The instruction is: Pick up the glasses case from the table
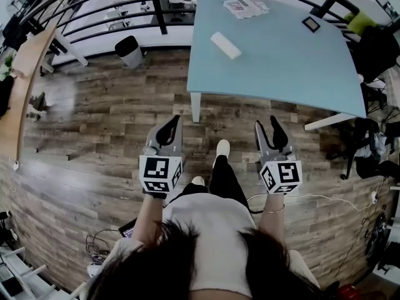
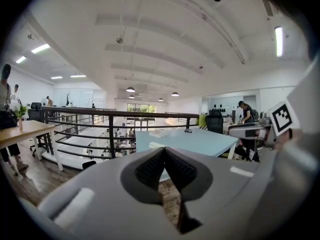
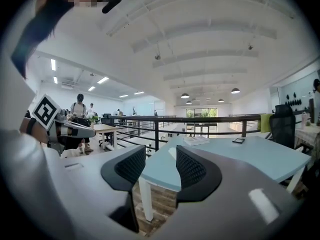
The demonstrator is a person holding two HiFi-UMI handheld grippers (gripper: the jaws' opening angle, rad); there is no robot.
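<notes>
- You are holding the left gripper [image 1: 167, 132] over the floor, short of the table [image 1: 294, 74], its jaws closed on nothing.
- You are keeping the right gripper [image 1: 275, 132] level with it, jaws apart and empty.
- The case [image 1: 225, 45] is lying on the table near its left edge, well apart from both grippers.

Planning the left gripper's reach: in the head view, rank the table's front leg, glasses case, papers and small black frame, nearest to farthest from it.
From the left gripper:
1. table leg, on the floor just ahead and to the right.
2. glasses case, on the table's left part.
3. papers, at the table's far edge.
4. black frame, far right of the table.
</notes>
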